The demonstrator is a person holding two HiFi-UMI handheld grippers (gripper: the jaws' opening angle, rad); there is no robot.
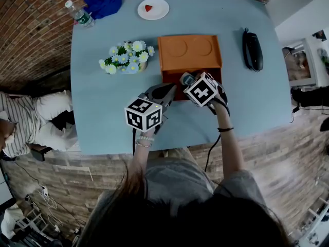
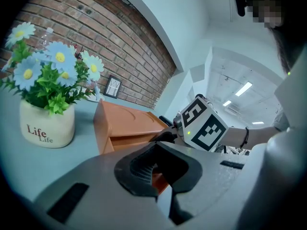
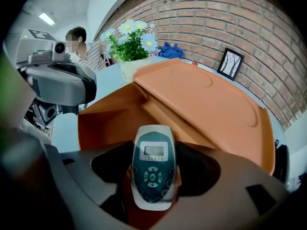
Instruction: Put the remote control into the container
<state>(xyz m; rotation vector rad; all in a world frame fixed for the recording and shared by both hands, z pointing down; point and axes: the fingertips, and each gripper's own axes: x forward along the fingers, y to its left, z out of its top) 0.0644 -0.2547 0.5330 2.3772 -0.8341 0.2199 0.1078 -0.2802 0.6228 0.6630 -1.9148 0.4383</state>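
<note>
Brick wall [image 3: 249,28] is running behind a pale blue surface [image 1: 103,117], and a framed picture [image 3: 230,63] is leaning against it. An orange container [image 1: 190,50] is sitting near the middle of the surface with its drawer [image 1: 172,77] standing pulled out toward the person.

The right claw [image 3: 152,169] is gripping the remote control [image 3: 153,152] by its sides, jaws spread just as wide as the remote's body. It is holding the remote face up over the open drawer, not yet inside. The remote is showing a small grey screen above a ring of buttons; its lettering is too small to read.

The left claw [image 2: 156,169] is sitting at the drawer's front left corner, its jaws drawn nearly together with an orange edge of the drawer showing between the pads.

Beside the container, a white pot [image 2: 47,128] printed "Life Life" is holding white and blue daisies [image 1: 127,55]. A water bottle [image 1: 78,14], a blue cloth [image 1: 104,5] and a white plate [image 1: 160,10] carrying something small and red are lying along the far edge, and a black handset [image 1: 252,49] is lying to the right. A person in a striped top [image 1: 20,122] is sitting off to the left.
</note>
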